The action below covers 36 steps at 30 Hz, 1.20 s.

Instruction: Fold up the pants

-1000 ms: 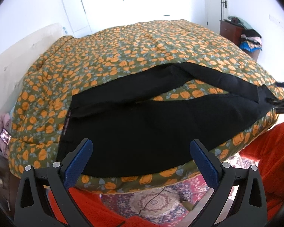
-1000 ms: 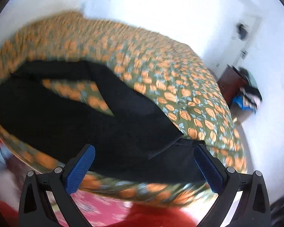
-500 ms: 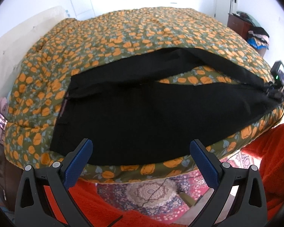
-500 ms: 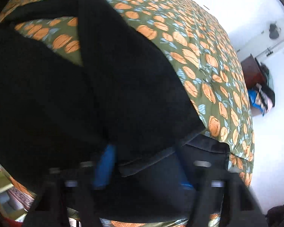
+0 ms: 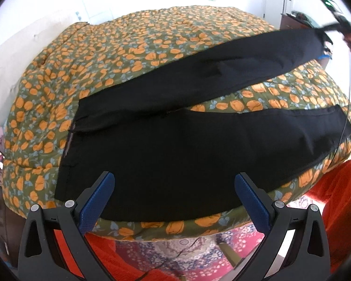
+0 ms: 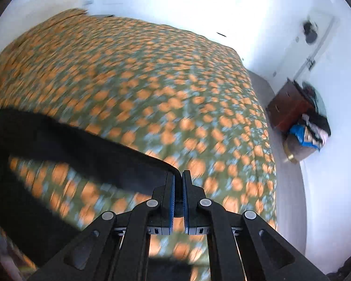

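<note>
The bed's orange-flowered green quilt (image 5: 152,46) is covered near its front edge by the black pants (image 5: 175,152). The far leg is raised off the quilt; its hem is clamped in the right gripper (image 6: 178,187), jaws closed. The left gripper (image 5: 175,199) is held spread wide, nothing grasped, above the near leg.

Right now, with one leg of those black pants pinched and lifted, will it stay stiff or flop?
Probably floppy: the pants leg sags in a long curve from the right gripper to the quilt. Likely light, since a narrow pinch at the hem holds it. It may drag rather than slide, as the rest lies flat.
</note>
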Tool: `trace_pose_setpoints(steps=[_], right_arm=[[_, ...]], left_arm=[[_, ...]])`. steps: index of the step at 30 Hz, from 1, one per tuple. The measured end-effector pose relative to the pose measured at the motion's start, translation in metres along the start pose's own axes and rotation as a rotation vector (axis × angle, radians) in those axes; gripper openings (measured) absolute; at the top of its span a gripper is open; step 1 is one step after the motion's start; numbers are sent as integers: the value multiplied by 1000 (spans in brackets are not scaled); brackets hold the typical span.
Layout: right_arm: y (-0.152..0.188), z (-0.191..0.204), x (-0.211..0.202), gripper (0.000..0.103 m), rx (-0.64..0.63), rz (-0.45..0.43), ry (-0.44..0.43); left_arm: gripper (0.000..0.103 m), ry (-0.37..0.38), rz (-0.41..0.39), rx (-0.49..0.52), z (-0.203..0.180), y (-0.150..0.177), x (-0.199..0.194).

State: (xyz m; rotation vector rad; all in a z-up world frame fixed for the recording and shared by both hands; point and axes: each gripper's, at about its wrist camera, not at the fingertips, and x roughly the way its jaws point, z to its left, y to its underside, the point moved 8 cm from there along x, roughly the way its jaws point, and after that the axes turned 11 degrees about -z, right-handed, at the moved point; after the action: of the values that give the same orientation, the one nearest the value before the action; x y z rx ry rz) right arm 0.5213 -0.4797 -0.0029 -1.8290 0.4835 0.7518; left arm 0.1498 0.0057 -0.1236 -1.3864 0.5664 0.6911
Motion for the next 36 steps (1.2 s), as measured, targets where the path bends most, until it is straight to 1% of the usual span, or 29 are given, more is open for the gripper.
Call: trace_pose_setpoints(steps=[1,2,3,4,5,6,9,11,12,13,15,17,18,19,20,21,22,23,24,25,26,27,28,30,31,32,33,34,36], right_arm=[[-10,-8,19,7,22,12,7],[-15,-17,47,9,52,43,12],[-16,-25,71,33,89,71,22],[-12,-38,94,62,135,87,63],[-4,-47,107,66,181,89,83],[11,-53,121,65,252,97,79],[69,-63,140,65,451,129,35],[114,-63,149,65,610,156,-18],[138,-62,155,64,721,162,-70],[149,-60,160,63,791,158,-107],[170,-54,170,63,977,115,-214],[173,-49,178,63,1114,32,-299],[170,-48,184,63,1144,3,-313],[168,-46,188,57,1149,-1,-311],[164,-42,192,47,1126,13,-290],[161,-41,192,15,1072,33,-242],[159,-42,188,14,1015,34,-190],[155,-45,182,14,937,40,-110],[158,-48,178,14,869,79,-23],[166,-51,175,25,820,117,49],[169,-52,171,32,780,134,119],[168,-51,165,49,729,140,187],[164,-48,159,63,693,129,214],[153,-40,147,72,663,88,208],[146,-33,139,72,649,65,197],[139,-22,132,73,633,46,179],[130,-10,130,76,622,32,158],[126,3,124,78,611,18,130],[119,38,113,79,582,2,58]], left_arm=[[102,3,15,-1,-3,0,4],[102,6,29,-1,-4,1,8],[102,9,46,-1,-7,2,11],[102,12,55,0,-9,3,12],[102,13,57,3,-10,3,12],[102,14,56,8,-12,3,12],[102,17,71,31,-17,9,19],[102,31,95,30,-21,11,27],[102,38,106,28,-23,13,31],[102,48,120,27,-26,15,34],[102,56,129,35,-31,15,37],[102,51,126,60,-37,14,36],[102,49,125,70,-39,13,36],[102,49,127,78,-41,14,37],[102,49,133,82,-41,15,38],[102,47,145,83,-41,17,40],[102,44,154,80,-39,18,42],[102,42,167,66,-37,20,45],[102,44,177,46,-35,21,48],[102,49,189,23,-33,22,52],[102,53,202,-1,-29,22,57],[102,55,207,-24,-26,18,63],[102,59,203,-46,-22,12,68],[102,64,169,-115,-6,-13,84],[102,60,138,-156,5,-30,94],[102,50,88,-202,19,-53,111],[102,24,52,-224,30,-69,126],[102,-41,13,-246,47,-87,152],[102,-139,-14,-246,72,-103,197]])
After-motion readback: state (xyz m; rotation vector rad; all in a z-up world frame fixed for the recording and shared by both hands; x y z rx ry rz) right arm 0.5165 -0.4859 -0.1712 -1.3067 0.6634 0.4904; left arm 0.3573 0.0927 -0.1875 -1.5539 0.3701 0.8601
